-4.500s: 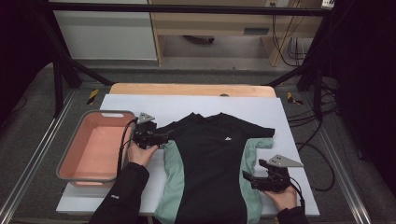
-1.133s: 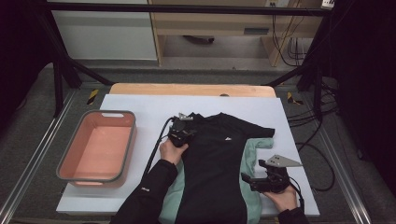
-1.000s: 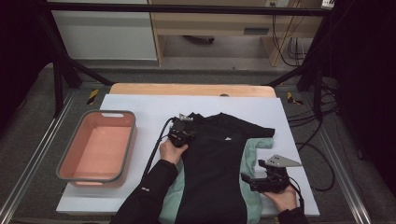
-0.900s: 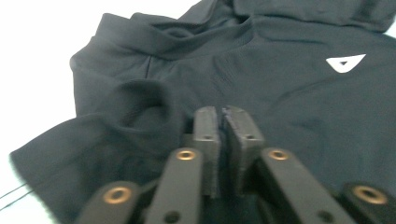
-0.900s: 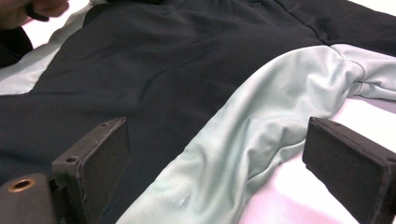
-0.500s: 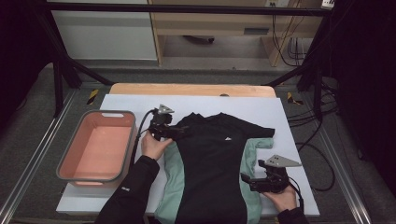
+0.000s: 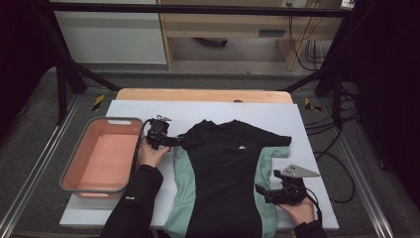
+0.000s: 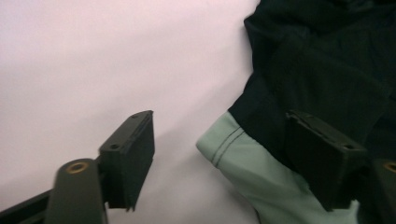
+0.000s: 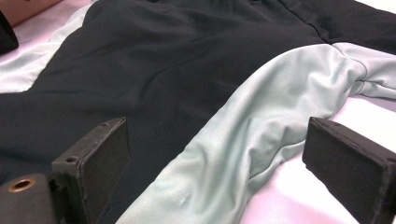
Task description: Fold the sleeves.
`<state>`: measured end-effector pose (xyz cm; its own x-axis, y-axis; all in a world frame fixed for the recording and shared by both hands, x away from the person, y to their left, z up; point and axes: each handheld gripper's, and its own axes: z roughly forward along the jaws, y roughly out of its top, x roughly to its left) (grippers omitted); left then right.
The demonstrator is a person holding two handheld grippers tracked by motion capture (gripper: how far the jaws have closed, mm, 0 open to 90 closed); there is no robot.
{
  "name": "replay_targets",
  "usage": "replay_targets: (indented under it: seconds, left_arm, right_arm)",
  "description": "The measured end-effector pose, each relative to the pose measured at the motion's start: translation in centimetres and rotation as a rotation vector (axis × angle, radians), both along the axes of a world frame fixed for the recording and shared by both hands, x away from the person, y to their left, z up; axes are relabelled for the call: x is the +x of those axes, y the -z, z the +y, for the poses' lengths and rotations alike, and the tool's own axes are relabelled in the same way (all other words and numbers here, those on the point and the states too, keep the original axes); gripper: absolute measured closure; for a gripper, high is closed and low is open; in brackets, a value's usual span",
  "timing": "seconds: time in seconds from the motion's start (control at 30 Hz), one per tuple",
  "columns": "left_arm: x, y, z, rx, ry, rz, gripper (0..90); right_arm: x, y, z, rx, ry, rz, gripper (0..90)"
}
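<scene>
While spread, black shirt (image 7: 225, 173) lies between both tongs

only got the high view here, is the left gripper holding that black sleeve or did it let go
Observer: Let go. In the left gripper view the left gripper has just been opening; its jaws stand apart and no pad presses on the black shirt.
Operator: anything between the jaws
Observer: Yes, a corner of the mint green shirt lies between them on the white table cover, loose.
Operator: and the right one
Observer: The right gripper is open too, its jaws straddling the green shirt's side edge without pinching it.
</scene>
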<state>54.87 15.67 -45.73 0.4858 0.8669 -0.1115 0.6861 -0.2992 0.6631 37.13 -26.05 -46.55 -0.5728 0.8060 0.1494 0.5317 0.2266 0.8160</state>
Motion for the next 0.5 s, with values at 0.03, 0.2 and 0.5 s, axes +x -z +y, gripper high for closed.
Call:
replay_targets:
  seconds: [0.03,0.2,0.5]
  left_arm:
    - [0.04,0.16,-0.04,-0.006,0.006,0.008,28.3]
    - [0.09,0.87,-0.09,-0.039,0.003,0.049,46.2]
    - [-0.67,0.81,0.02,-0.070,-0.023,0.049,75.8]
  right_arm:
    - [0.00,0.00,0.00,0.001,0.000,0.001,8.1]
    - [0.03,0.05,0.02,-0.001,-0.002,0.002,8.1]
    - [0.02,0.03,0.04,-0.002,-0.002,0.004,8.1]
